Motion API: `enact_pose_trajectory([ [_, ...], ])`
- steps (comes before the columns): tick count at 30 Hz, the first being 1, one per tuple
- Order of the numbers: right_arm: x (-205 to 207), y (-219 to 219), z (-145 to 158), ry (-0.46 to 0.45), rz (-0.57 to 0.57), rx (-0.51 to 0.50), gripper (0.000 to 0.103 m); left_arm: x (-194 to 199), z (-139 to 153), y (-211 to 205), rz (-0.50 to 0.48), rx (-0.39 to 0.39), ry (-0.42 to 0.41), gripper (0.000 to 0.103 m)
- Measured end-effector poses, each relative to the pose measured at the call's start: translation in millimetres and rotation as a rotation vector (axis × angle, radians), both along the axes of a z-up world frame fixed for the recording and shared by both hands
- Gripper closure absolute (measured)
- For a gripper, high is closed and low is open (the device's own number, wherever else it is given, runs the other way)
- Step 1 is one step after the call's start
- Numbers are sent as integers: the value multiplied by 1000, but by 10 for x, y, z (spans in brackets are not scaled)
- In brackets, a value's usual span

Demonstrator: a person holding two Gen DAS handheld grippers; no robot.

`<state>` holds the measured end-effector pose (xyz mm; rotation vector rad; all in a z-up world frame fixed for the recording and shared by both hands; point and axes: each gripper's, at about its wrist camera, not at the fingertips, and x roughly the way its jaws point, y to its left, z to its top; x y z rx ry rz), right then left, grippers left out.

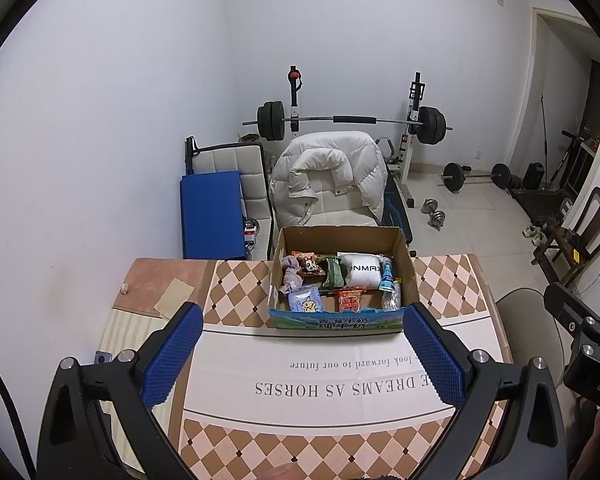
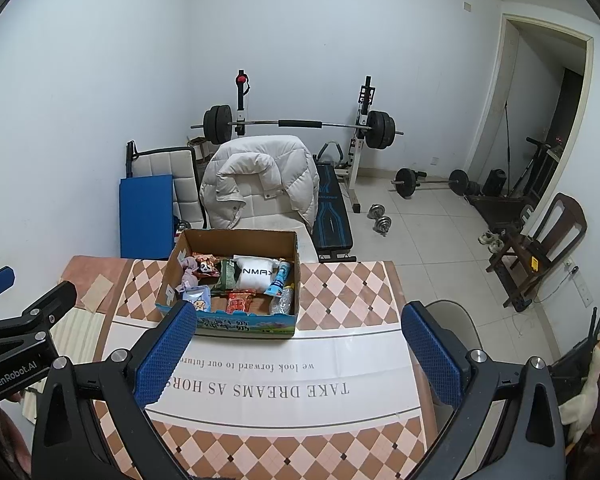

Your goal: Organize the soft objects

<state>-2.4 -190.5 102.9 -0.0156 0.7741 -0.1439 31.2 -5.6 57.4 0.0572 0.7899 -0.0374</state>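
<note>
Item: cardboard box [image 1: 342, 276], far middle of table [image 1: 300, 384], long axis left to right, open top up. Contents, packed loosely side by side: grey cloth [image 1: 291, 276] far left, white pillow pack [image 1: 363, 272] centre-right, snack packets, bottle [image 1: 389, 286] at right lying near-to-far. Left tongs [image 1: 300, 356] and right tongs [image 2: 296, 354]: spread, holding nothing, poised above near table. Scene fits either sorted-in or awaiting removal.

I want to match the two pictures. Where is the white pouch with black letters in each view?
Left wrist view: the white pouch lies in the cardboard box, right of centre, at its far side.
Right wrist view: the pouch is left of centre, same place in the box.
Shared landmark: the white jacket behind the box.
</note>
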Motion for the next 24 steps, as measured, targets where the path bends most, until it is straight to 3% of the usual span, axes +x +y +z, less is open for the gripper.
enact_pose_trajectory([
  [24,-11,-5,15,-9,-2,-10,0,-22,-20,-67,14,1,-12,0],
])
